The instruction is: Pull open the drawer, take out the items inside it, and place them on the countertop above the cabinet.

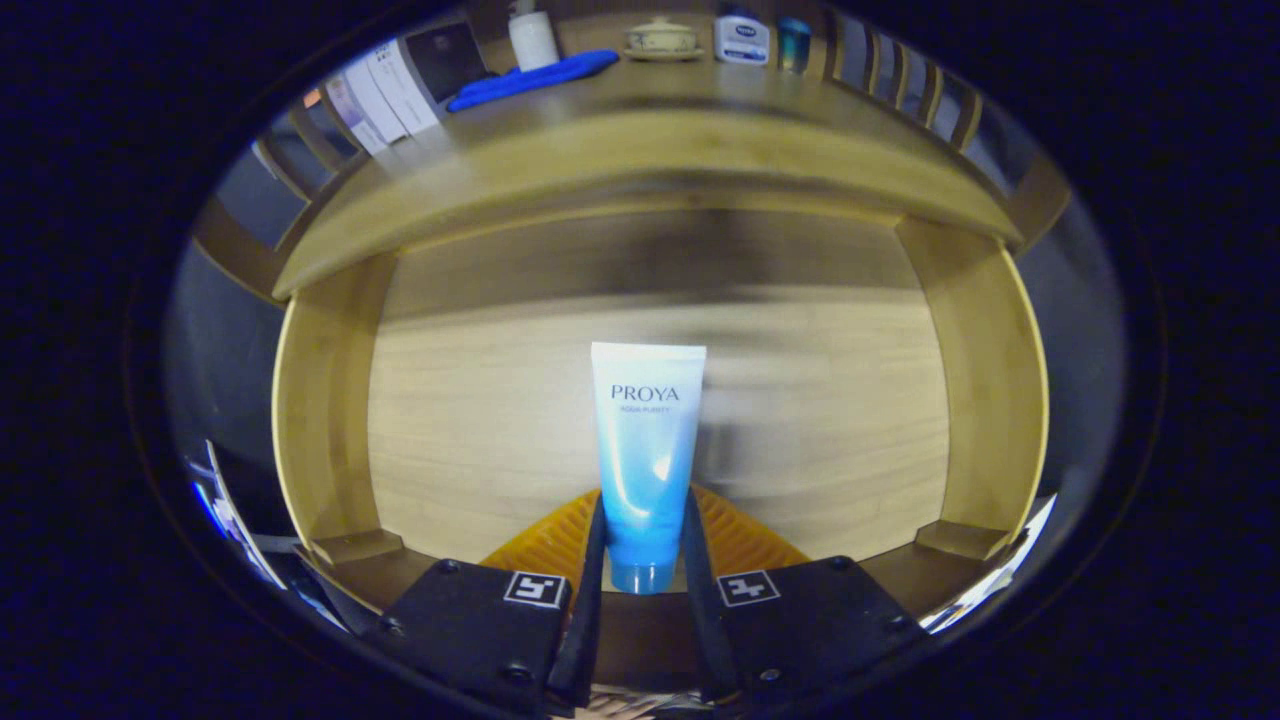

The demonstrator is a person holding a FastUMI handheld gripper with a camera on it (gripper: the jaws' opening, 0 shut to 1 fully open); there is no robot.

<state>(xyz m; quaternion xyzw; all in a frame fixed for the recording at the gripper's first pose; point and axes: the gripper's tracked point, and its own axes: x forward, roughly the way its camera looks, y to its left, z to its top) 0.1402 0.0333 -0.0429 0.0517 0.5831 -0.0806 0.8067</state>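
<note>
The tongs (645, 545) are clamped on a blue-and-white tube (645, 450), one finger pressing each side of its lower part near the cap. The tube stands cap-down between the fingers, its flat crimped end pointing up and away from them. On its front, dark letters read "PROYA"; a smaller line under that is too fine to make out.

Taking the tube as the landmark: below and all around it lies the open wooden drawer (320, 400), its pale plank floor blurred behind the tube, its side walls well apart to either side. Just behind the tube's lower part, a ridged orange piece (745, 535) shows past both fingers.

Above and beyond the tube runs the bench (640, 150), the wooden top of the cabinet. On it, far beyond the tube, sit a long blue flat item (530, 78), a white bottle (532, 38), a small lidded pot (660, 38), a white jar with a blue label (741, 38) whose writing is too small to read, and a small blue container (794, 42). To the far left of those lie printed cartons (385, 90), with text too small to read.
</note>
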